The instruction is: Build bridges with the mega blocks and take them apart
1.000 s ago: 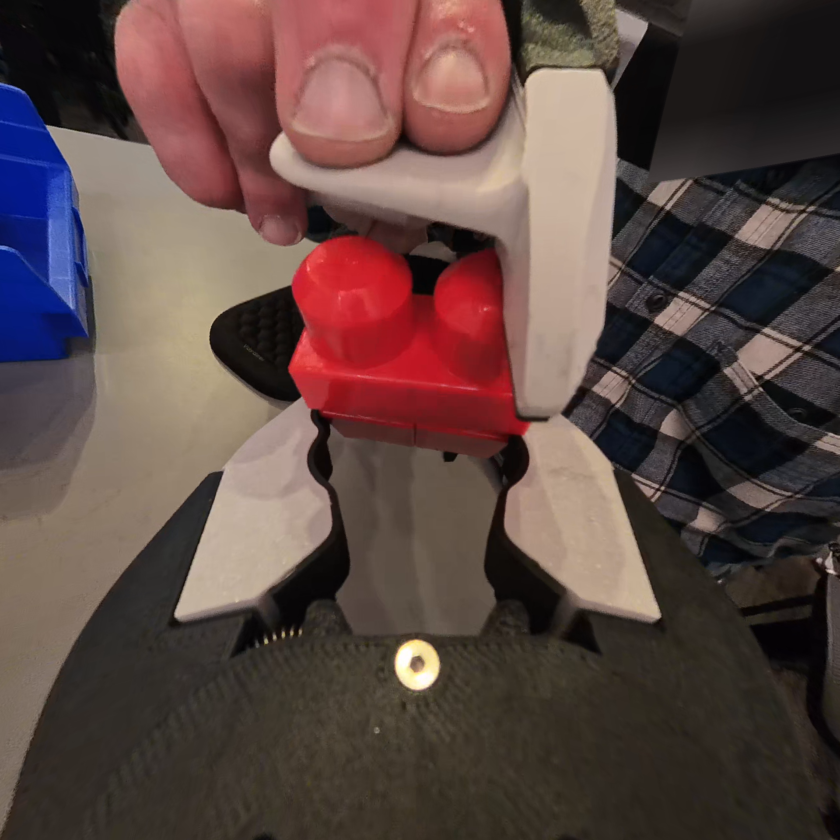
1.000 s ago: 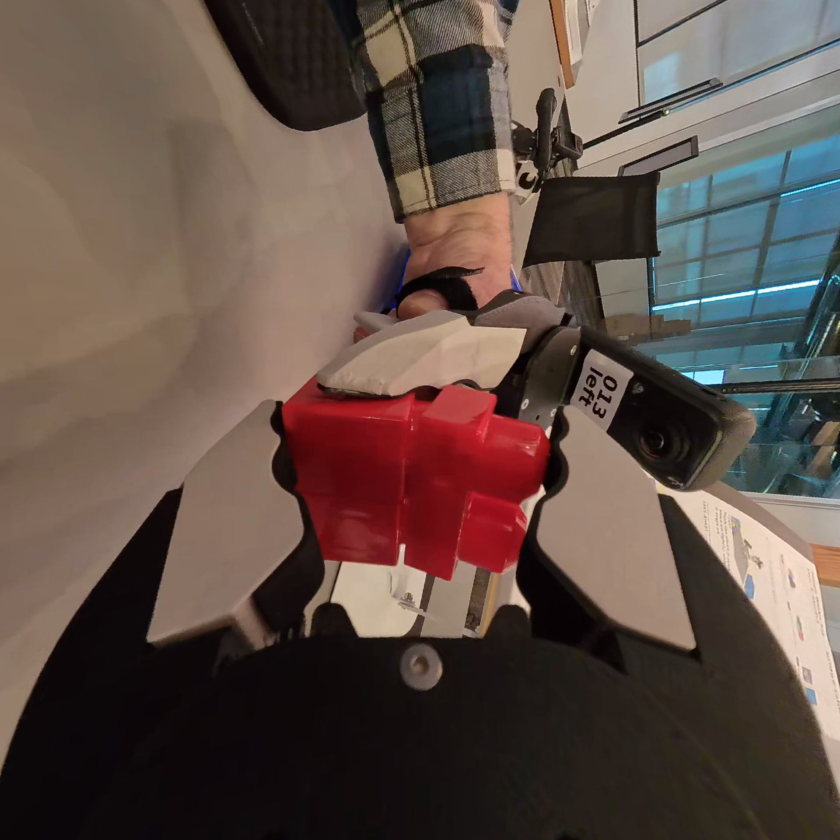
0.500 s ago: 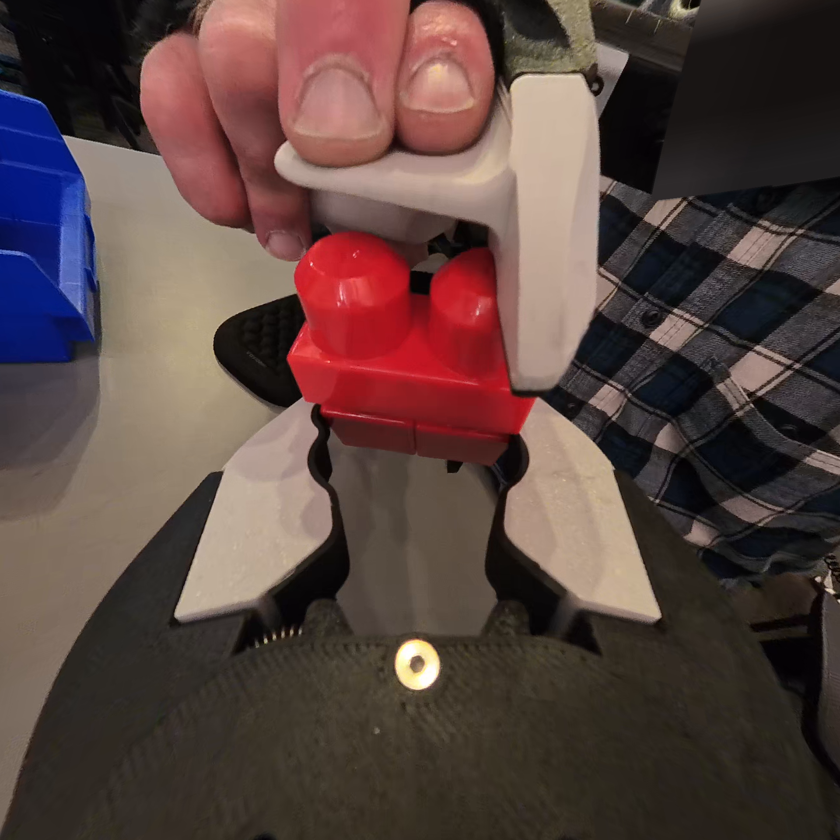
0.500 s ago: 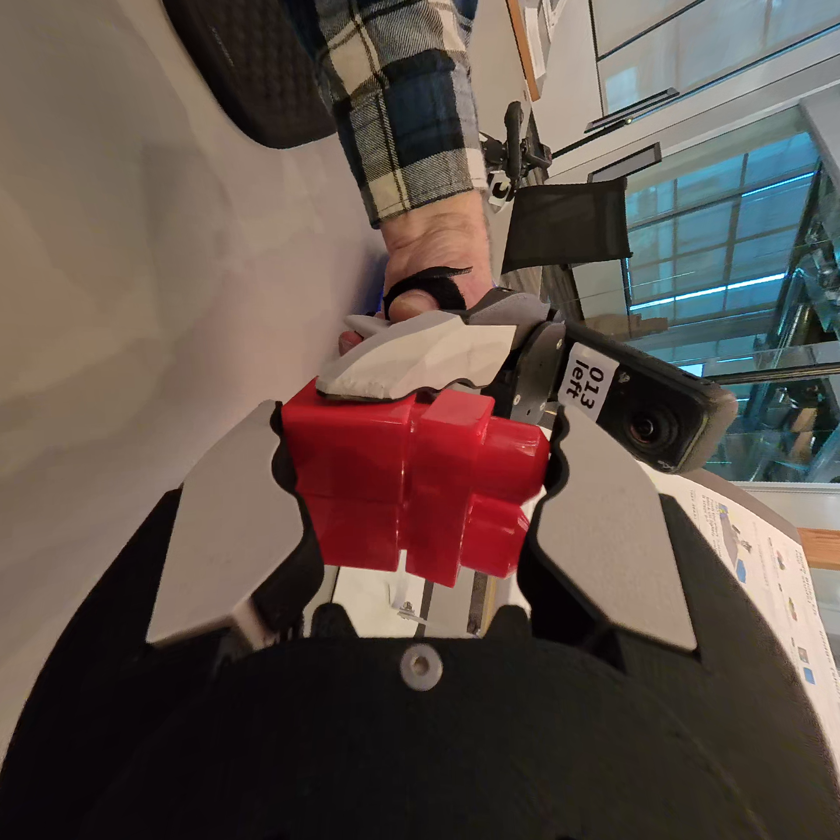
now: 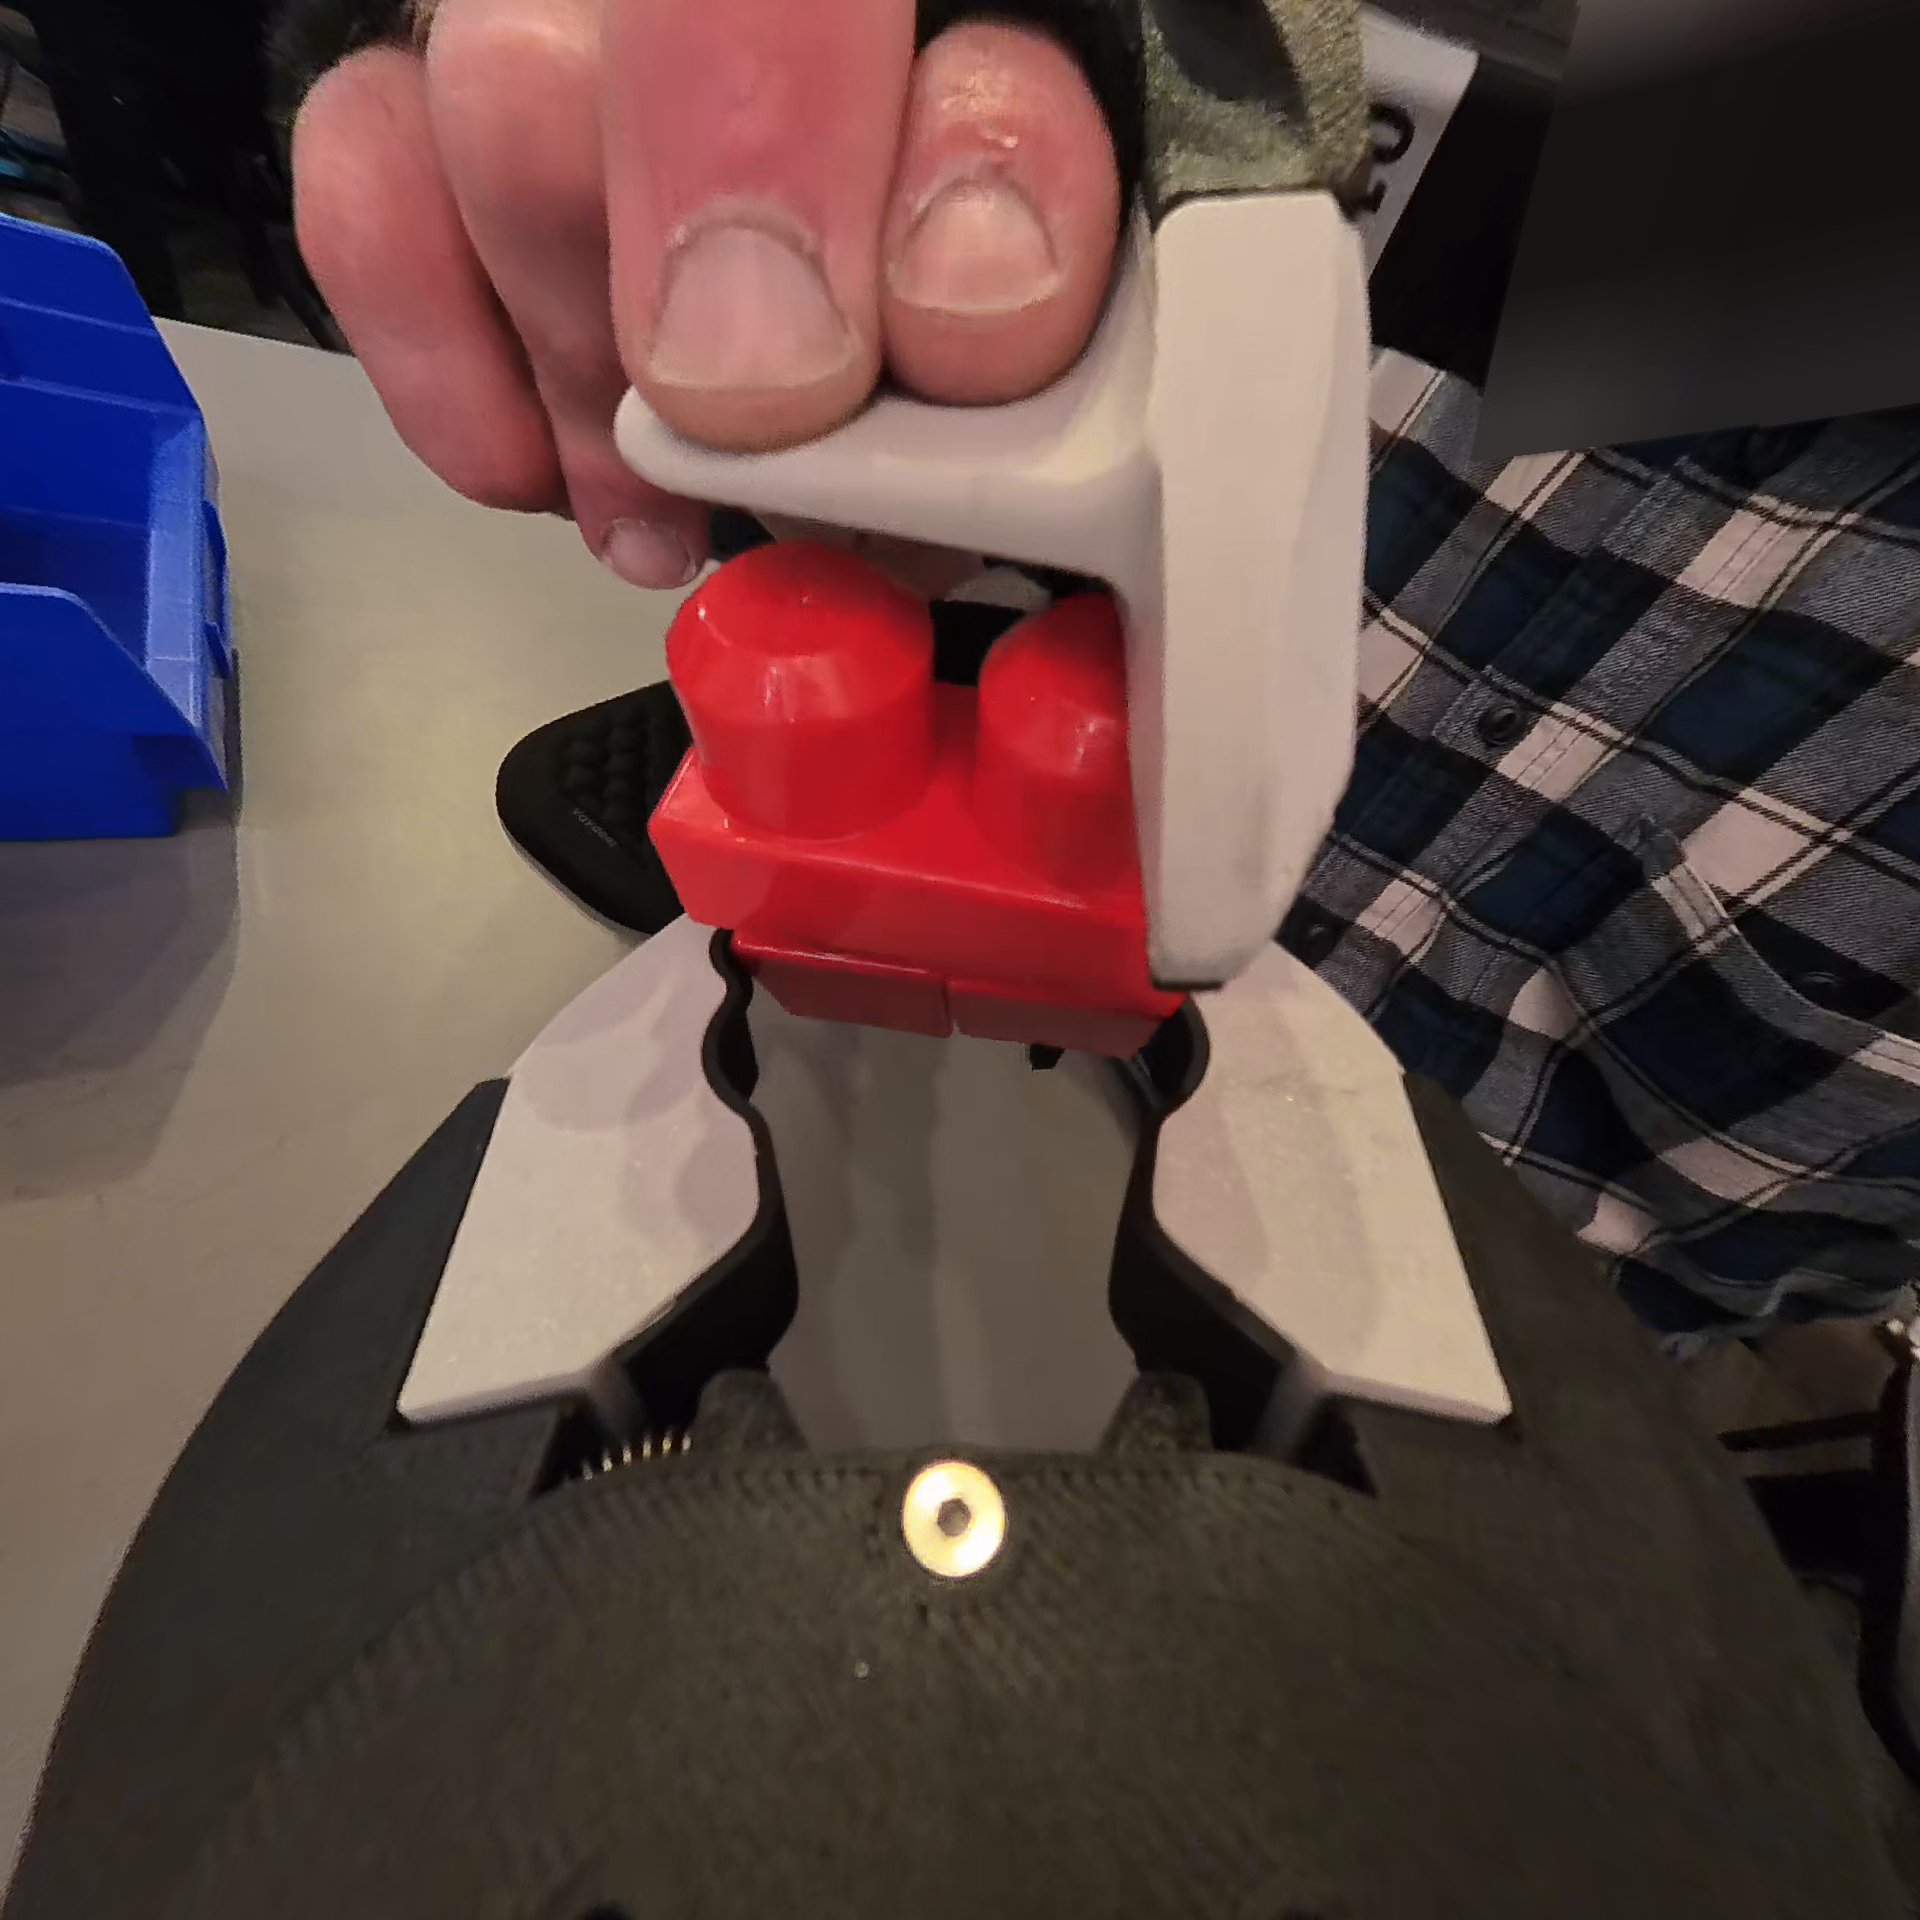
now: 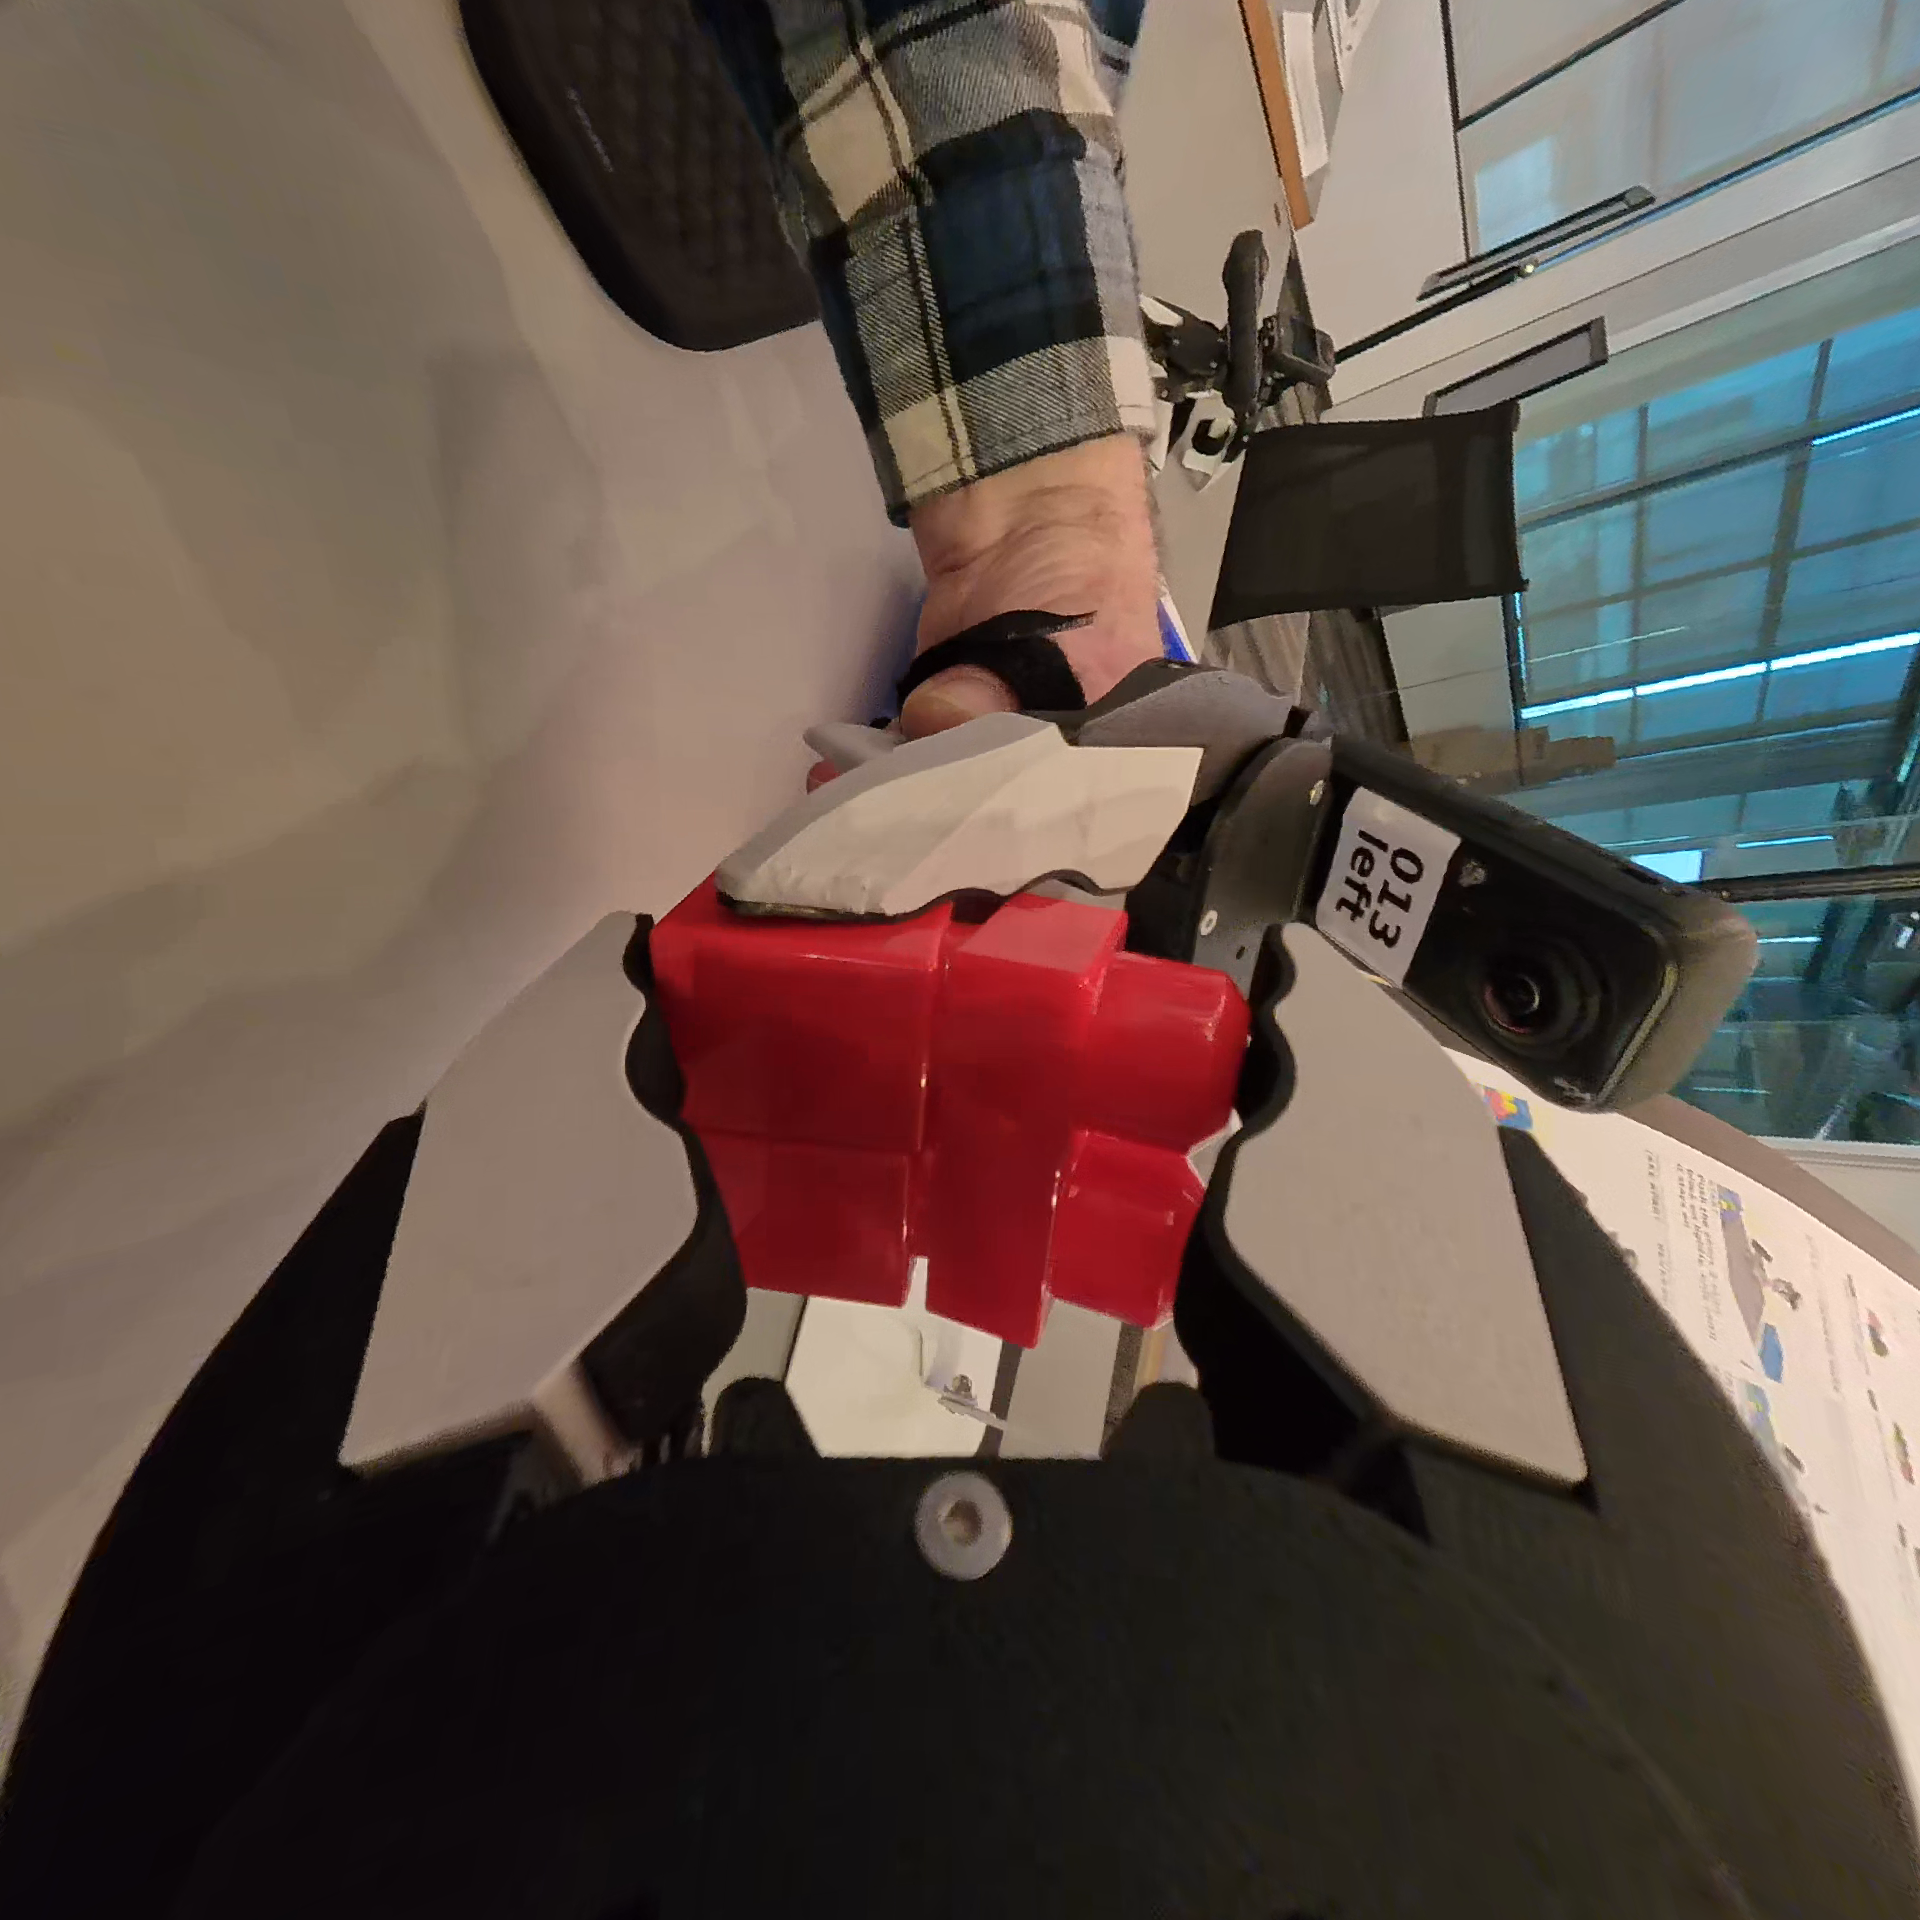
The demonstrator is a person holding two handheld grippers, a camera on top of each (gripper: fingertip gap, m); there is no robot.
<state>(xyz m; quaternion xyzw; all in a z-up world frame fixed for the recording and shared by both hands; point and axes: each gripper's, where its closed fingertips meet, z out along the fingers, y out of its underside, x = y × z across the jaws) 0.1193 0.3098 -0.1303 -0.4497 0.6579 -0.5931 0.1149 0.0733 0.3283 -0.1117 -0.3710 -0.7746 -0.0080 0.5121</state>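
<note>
Both hand-held grippers pinch one stack of joined red plastic studded blocks (image 5: 894, 894) above the grey tabletop (image 5: 343, 1018): left hand-held gripper (image 5: 956, 997) across its base, right hand-held gripper (image 6: 940, 1049) end-to-end.

Warm indoor light, soft shadows, fisheye edges, slight blur
</note>
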